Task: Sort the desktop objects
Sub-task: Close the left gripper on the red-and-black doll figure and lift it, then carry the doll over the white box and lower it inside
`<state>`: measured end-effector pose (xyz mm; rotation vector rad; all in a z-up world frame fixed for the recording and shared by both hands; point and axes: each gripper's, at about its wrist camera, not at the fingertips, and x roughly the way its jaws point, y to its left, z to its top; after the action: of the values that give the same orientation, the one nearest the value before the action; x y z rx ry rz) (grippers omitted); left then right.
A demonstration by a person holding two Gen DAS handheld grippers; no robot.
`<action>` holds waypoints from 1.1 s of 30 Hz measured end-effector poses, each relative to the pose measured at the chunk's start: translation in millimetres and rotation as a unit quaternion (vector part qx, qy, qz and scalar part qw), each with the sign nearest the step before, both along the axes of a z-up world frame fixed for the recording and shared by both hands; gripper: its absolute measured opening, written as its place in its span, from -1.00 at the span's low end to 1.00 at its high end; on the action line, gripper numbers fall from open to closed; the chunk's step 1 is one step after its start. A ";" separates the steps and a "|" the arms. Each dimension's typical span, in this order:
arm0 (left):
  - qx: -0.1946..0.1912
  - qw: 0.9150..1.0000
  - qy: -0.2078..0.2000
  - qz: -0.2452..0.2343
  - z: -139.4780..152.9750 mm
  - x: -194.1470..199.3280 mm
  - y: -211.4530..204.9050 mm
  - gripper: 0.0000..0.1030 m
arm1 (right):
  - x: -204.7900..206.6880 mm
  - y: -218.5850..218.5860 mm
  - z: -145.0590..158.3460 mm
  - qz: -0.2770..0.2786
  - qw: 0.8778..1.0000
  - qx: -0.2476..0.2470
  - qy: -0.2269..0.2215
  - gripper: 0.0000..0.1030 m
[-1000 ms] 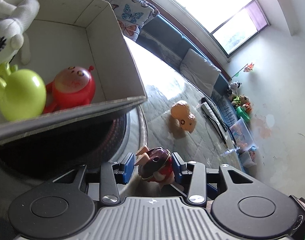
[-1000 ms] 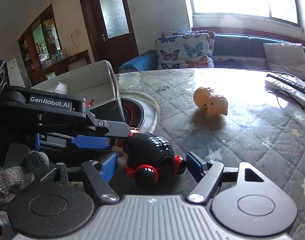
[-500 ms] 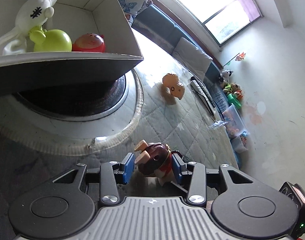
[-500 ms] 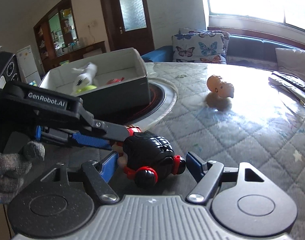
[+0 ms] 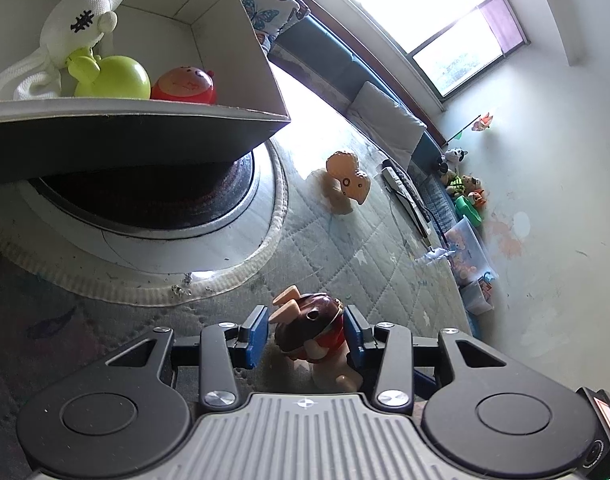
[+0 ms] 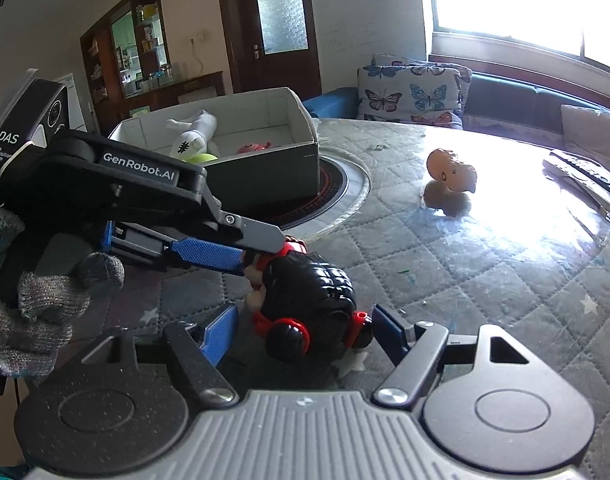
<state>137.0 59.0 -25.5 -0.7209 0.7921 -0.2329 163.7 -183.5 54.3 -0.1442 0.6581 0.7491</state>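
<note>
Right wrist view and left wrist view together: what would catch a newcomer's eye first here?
Most striking is the small toy figure low in the middle, bracketed at once by the left tool and the right tool on the quilted table. Behind it stands the open box holding a white plush, a green toy and a red one. An orange toy stands alone nearer the bright window.

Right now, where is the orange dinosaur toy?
The orange dinosaur toy stands alone on the quilted table, right of the white box, short of the remotes.
</note>
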 end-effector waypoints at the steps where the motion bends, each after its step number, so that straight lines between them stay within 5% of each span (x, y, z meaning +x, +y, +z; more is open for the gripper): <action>1: 0.002 1.000 -0.002 0.002 0.2 -1.7 -0.6 -0.15 | 0.9 0.0 0.7 -0.003 1.000 0.000 -0.003 0.47; 19: -0.012 1.000 -0.006 0.002 -0.8 -5.7 1.5 -0.14 | 1.0 19.3 3.6 0.019 0.999 -0.032 -0.027 0.20; 25: -0.020 0.999 -0.035 0.033 24.6 -18.7 27.4 -0.16 | 1.3 37.2 26.3 0.040 0.998 -0.009 -0.050 0.20; 33: 0.016 0.990 -0.084 0.111 74.2 -31.0 94.1 -0.16 | 14.9 109.1 62.6 0.107 0.990 0.042 -0.087 0.20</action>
<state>106.0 153.1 48.6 -0.7427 0.5488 -0.0773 178.7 -74.4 116.9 -0.2021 0.4477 0.9577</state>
